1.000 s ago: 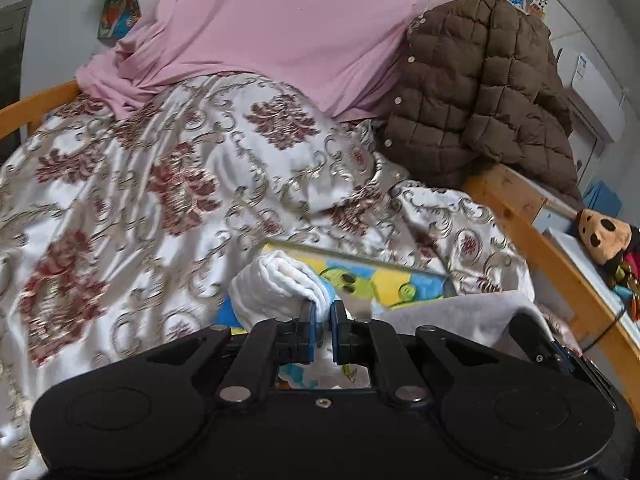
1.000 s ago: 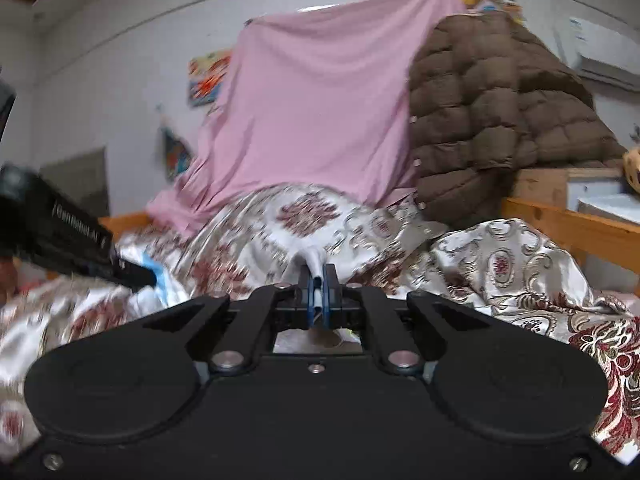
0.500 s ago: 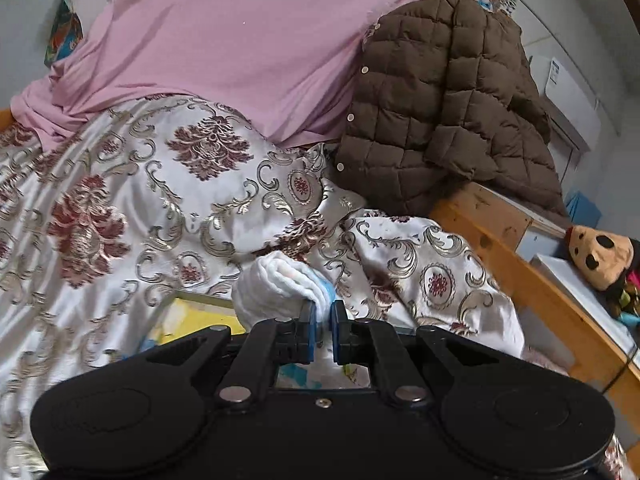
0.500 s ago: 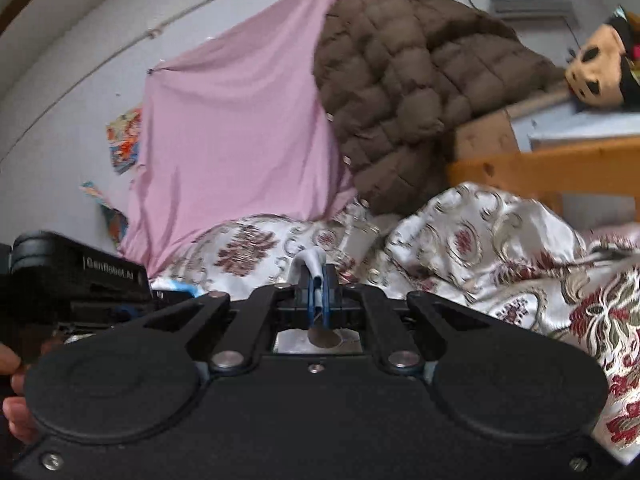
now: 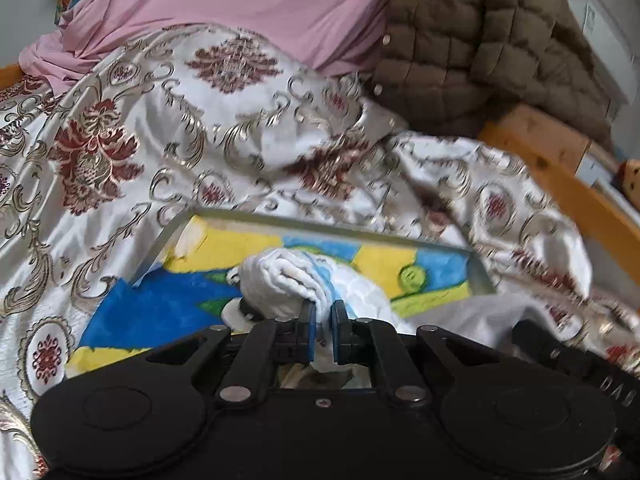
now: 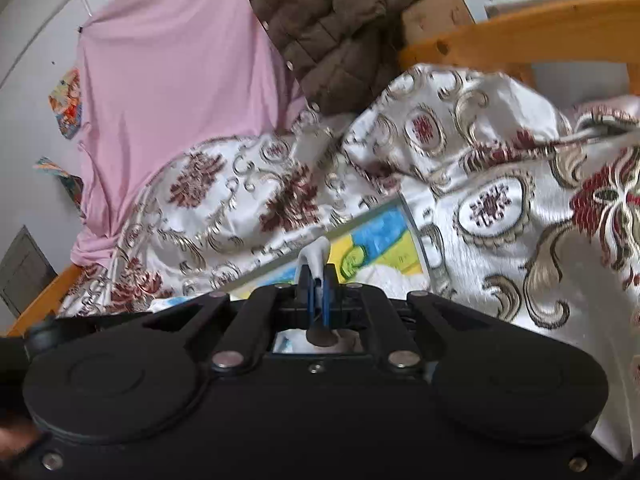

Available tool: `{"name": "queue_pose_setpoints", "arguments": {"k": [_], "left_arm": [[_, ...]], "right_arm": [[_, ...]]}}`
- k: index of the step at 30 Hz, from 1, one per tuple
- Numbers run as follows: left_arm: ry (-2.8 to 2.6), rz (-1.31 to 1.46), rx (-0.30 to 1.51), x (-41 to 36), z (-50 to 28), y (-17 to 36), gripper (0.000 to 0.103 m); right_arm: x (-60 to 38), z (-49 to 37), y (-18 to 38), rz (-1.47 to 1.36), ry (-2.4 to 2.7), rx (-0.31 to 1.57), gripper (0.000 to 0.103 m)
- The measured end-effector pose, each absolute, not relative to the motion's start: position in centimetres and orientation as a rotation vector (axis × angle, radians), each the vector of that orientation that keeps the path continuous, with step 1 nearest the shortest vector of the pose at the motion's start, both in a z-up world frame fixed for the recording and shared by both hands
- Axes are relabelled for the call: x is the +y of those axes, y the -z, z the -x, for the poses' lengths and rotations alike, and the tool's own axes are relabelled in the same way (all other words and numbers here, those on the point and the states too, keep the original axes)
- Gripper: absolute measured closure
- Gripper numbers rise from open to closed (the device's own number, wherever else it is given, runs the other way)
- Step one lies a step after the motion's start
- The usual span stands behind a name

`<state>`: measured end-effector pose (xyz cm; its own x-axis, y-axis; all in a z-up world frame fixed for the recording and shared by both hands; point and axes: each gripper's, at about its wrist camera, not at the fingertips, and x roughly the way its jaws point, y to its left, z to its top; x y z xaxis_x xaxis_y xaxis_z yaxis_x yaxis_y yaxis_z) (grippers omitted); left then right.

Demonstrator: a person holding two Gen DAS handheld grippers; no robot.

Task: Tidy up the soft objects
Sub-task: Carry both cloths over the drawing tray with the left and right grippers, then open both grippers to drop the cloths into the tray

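We hold one white cloth (image 5: pixel 288 280) between our two grippers, above the colourful mat (image 5: pixel 160 312) that lies on the bed. That mat is our landmark.

To the left of the mat, the patterned bedspread (image 5: pixel 120 152) spreads out in loose folds. Beyond it, a pink sheet (image 5: pixel 240 4) hangs against the wall. Over the mat, our left gripper (image 5: pixel 322 330) has its jaws nearly together, pinched on a bunched, thick edge of the white cloth. Our right gripper (image 6: pixel 318 292) is fully closed on a thin corner of the same cloth (image 6: pixel 316 256), which pokes up between its jaws. The rest of the cloth drapes down onto the near side of the mat. To the right of the mat, the bedspread is heaped in a rumpled mound, and past it a brown quilted jacket (image 5: pixel 480 48) leans on the wooden bed rail (image 5: pixel 580 196).

As for progress, we judge the work to be at an early or middle stage. The cloth is gripped at two points, which suits spreading or folding it, but it is still bunched and not yet laid flat or folded. The bedspread, sheet and jacket all look untidy, so much seems left.

Counting: one white cloth, one mat, one bedspread, one pink sheet, one brown jacket, two grippers.
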<state>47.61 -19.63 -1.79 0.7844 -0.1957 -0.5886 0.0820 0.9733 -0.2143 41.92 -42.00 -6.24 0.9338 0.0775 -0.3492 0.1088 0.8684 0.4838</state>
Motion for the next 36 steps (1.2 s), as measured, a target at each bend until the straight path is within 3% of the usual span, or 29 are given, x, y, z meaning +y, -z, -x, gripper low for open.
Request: {"name": "queue_pose_setpoints", "arguments": {"k": [6,10,12,17,18,20,22,25,31,35,36], "left_arm": [[0.146,0.175,0.690,-19.2,-47.5,2.6,0.094],[0.153,0.168,0.689,-19.1,-47.1,2.1,0.086],[0.149,0.167,0.686,-19.1,-46.8,1.7,0.082],[0.143,0.175,0.667,-18.6,-45.8,0.7,0.061],[0.143,0.174,0.662,-18.6,-45.5,0.4,0.059],[0.141,0.172,0.649,-18.4,-45.0,0.0,0.045],[0.136,0.175,0.630,-18.2,-44.3,-0.5,0.036],[0.134,0.191,0.614,-17.8,-43.3,-1.2,0.032],[0.139,0.211,0.552,-17.3,-41.1,-3.4,0.021],[0.127,0.230,0.500,-17.0,-39.0,-5.3,0.012],[0.127,0.237,0.493,-17.0,-38.5,-5.6,0.011]], "right_arm": [[-42.0,-43.0,7.4,-0.534,0.031,0.440,0.100],[-42.0,-42.7,7.2,-0.526,0.035,0.454,0.097],[-42.0,-42.3,6.7,-0.525,0.034,0.452,0.086],[-42.4,-41.3,5.5,-0.518,0.026,0.438,0.069],[-42.5,-41.0,5.2,-0.514,0.024,0.435,0.062],[-42.5,-40.5,4.6,-0.499,0.023,0.423,0.054],[-42.4,-39.9,3.8,-0.484,0.028,0.411,0.054],[-42.3,-38.9,2.5,-0.471,0.029,0.384,0.051],[-42.4,-35.8,-0.9,-0.458,0.026,0.312,0.034],[-43.1,-33.6,-2.9,-0.476,0.019,0.274,0.010],[-43.3,-33.0,-3.3,-0.478,0.015,0.267,0.008]]}}
